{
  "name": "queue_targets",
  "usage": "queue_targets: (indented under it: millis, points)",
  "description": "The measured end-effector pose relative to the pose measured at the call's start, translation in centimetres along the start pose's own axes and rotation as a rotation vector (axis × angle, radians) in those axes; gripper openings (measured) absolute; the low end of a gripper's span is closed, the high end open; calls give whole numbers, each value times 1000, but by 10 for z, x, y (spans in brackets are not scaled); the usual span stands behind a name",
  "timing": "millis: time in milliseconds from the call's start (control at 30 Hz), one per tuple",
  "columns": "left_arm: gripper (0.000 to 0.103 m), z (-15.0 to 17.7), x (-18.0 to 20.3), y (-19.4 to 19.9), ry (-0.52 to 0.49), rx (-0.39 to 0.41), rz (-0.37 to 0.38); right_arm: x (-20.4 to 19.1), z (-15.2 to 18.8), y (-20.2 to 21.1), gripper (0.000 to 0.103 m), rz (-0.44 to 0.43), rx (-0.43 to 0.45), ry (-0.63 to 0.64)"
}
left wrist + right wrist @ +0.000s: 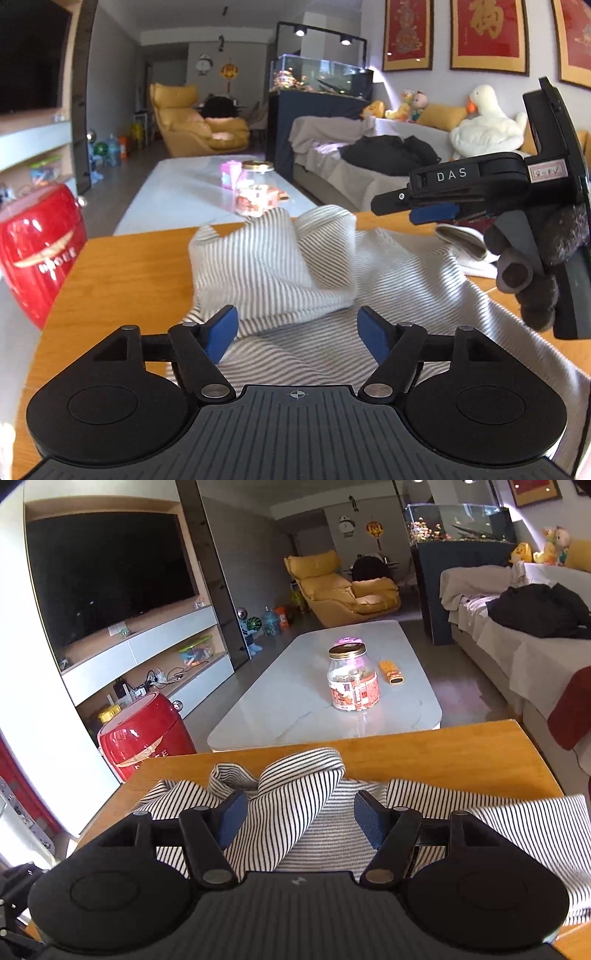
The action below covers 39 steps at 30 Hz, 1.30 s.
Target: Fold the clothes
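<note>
On the wooden tabletop the striped garment lies bunched; both grippers, left and right, hover with fingers wide and empty, seemingly poised to grab.

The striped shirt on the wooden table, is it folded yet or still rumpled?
Still rumpled. The striped shirt lies bunched on the wooden table, with loose humps standing up in its middle and cloth trailing off unevenly; no flat, squared fold shows in either view.

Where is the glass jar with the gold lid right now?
In the right wrist view the glass jar stands on the white coffee table, beyond the wooden table, beside a small orange pack.
</note>
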<state>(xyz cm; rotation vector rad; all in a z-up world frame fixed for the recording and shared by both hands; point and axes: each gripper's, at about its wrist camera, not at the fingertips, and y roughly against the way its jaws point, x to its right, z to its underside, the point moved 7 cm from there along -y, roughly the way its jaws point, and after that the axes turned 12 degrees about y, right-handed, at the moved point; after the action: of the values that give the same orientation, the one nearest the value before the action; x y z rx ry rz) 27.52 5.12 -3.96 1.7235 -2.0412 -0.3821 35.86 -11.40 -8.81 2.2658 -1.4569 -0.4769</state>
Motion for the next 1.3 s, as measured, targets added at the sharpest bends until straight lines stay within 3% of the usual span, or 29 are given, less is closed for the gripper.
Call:
queue_targets:
  millis: [100, 233, 300, 400, 467, 567, 700, 733, 800, 867, 967, 1133, 1300]
  points:
    - [82, -10, -13, -12, -61, 1, -123, 4, -12, -26, 63, 27, -11, 4]
    - [83, -18, -24, -23, -55, -16, -155, 14, -18, -72, 56, 42, -80, -61]
    - [84, -20, -27, -25, -58, -17, -163, 14, -13, -90, 26, 43, -136, -67]
    - [89, -20, -28, -25, -58, -30, -144, 9, -17, -84, 8, 5, -147, -61]
    - [90, -19, -27, -23, -59, -30, -114, 16, -32, -54, 8, -28, -73, -107]
    - [95, -18, -25, -17, -45, -19, -36, 31, -57, -2, 8, 2, 29, -119]
    - [97, -16, -14, -15, -85, -5, 4, 54, -64, 46, 12, 80, 22, -109]
    - [97, -15, -13, -18, -109, -2, -9, 60, -65, 58, 12, 101, 21, -107]
    - [97, -12, -13, -24, -143, -7, -50, 71, -65, 73, 29, 150, 46, -94]
    - [97, -10, -18, -32, -144, -26, -87, 81, -63, 85, 37, 173, 68, -96]
    - [98, -13, -34, -36, -131, -23, -159, 84, -49, 85, 38, 178, 49, -51]
    - [100, -15, -63, -36, -99, -27, -258, 67, -15, 54, 39, 138, -46, 139]
    - [101, -18, -85, -28, -59, -20, -333, 55, 12, 20, 43, 56, -112, 111]
